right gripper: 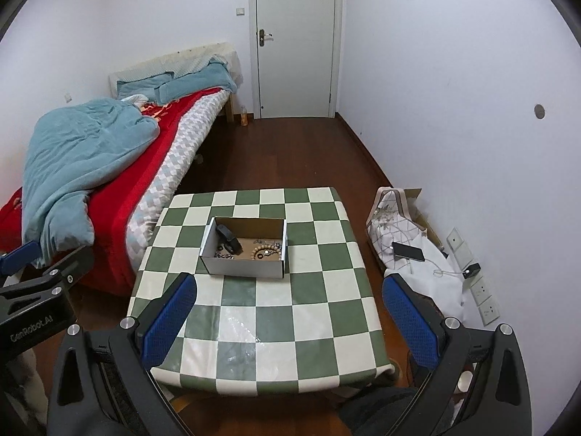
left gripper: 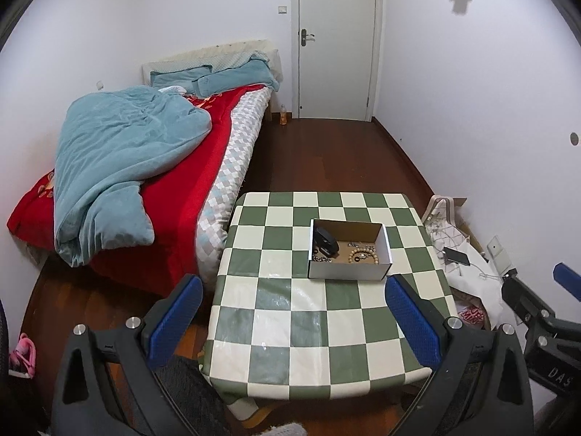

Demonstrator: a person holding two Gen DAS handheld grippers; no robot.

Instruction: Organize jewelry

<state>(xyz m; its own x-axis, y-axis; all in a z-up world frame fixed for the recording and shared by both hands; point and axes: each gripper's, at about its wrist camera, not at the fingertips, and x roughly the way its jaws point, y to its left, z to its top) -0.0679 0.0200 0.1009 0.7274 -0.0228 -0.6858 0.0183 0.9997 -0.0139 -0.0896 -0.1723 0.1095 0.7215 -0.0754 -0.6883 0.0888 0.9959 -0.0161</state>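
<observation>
From my left wrist cam, one open cardboard box (left gripper: 349, 275) sits near the middle of the green-and-white checkered table (left gripper: 290, 327), and all the jewelry is inside it: one wooden bead bracelet (left gripper: 363, 255), a silvery chain (left gripper: 322, 259) in the near left corner, one chunky black item (left gripper: 325, 241) I can't identify, plus some tiny bits too small to count. My left gripper (left gripper: 294, 312) is spread wide, holding nothing, hovering over the table's near half. From the right wrist cam it's the same single box (right gripper: 244, 268), with the beads (right gripper: 264, 251) on the right side and the black thing (right gripper: 229, 239) on the left. My right gripper (right gripper: 290, 312) is wide open too, empty. One phone (right gripper: 408, 252) lies on the white bag (right gripper: 421, 283) right of the table.
</observation>
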